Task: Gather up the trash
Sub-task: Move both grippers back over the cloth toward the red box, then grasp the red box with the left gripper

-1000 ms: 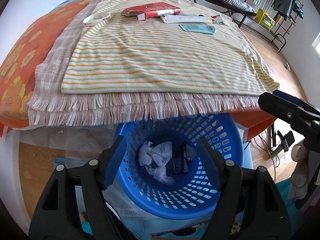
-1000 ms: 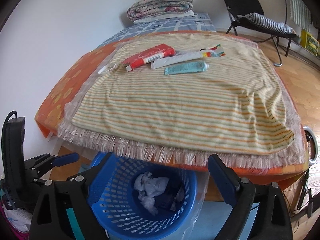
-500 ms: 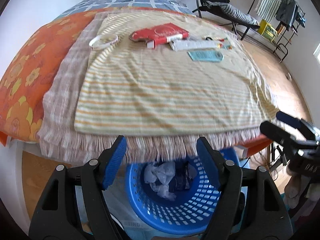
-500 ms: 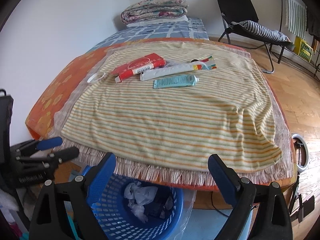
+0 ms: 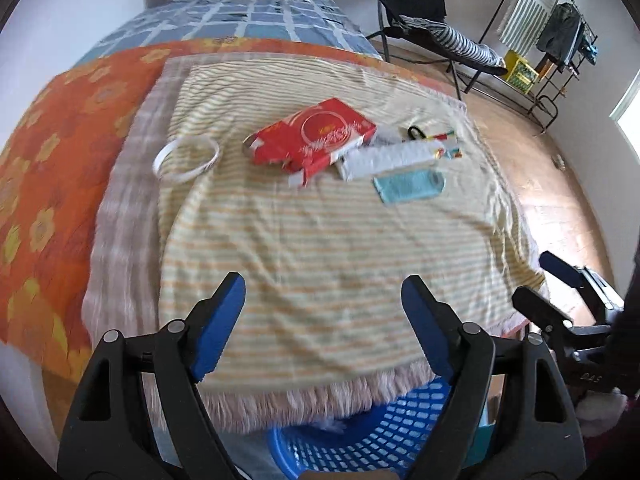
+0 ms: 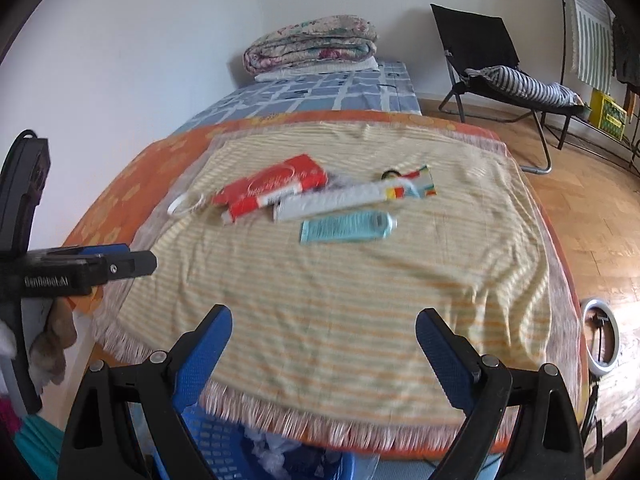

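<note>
On the striped towel (image 5: 320,248) on the bed lie a red box (image 5: 312,138), a white tube (image 5: 396,156), a teal tube (image 5: 410,186) and a white ring (image 5: 186,158). They also show in the right wrist view: red box (image 6: 272,190), white tube (image 6: 340,200), teal tube (image 6: 348,226). A blue basket (image 5: 360,440) with crumpled white trash (image 6: 268,452) stands below the bed's near edge. My left gripper (image 5: 324,296) is open and empty above the towel's near part. My right gripper (image 6: 324,332) is open and empty too.
A folded quilt (image 6: 312,46) lies at the bed's far end. A black folding chair (image 6: 500,64) and a drying rack (image 5: 556,36) stand on the wooden floor to the right. A ring light (image 6: 600,338) lies on the floor by the bed.
Both grippers have risen from over the blue basket and moved forward over the towel's near edge. The basket has dropped to the bottom of both views. Both stay open.
</note>
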Demonstrator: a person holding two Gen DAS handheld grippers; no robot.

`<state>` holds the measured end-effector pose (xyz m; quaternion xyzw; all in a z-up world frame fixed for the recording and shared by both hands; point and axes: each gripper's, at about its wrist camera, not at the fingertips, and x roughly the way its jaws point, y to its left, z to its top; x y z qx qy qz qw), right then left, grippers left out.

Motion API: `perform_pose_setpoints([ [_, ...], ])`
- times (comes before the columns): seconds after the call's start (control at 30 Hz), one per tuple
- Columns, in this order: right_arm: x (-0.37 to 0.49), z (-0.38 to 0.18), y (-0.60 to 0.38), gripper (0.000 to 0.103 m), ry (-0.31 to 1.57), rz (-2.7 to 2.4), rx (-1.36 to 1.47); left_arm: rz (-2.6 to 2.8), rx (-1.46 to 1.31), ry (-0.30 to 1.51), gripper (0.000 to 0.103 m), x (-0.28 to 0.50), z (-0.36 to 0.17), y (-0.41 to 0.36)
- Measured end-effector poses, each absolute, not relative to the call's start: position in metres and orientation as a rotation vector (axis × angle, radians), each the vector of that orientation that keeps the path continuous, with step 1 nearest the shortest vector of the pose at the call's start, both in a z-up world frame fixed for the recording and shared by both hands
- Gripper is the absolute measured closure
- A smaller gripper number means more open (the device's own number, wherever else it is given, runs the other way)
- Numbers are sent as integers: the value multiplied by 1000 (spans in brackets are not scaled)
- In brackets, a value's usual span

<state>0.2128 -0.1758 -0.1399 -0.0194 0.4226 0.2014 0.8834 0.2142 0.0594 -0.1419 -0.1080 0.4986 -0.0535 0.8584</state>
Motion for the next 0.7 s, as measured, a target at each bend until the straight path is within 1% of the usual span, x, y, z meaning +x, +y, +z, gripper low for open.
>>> perform_pose_setpoints([
  [0.13,246,-144,-178,8,912,423,-24,-129,-265,1063,20,248,-139,69],
  [0.33,289,-154,-190,8,1012,433,74,-149,-318,1111,20,311,-145,80],
  [0.7,328,-158,-195,8,1076,469,218,-139,-323,1229,19,415,-190,86],
])
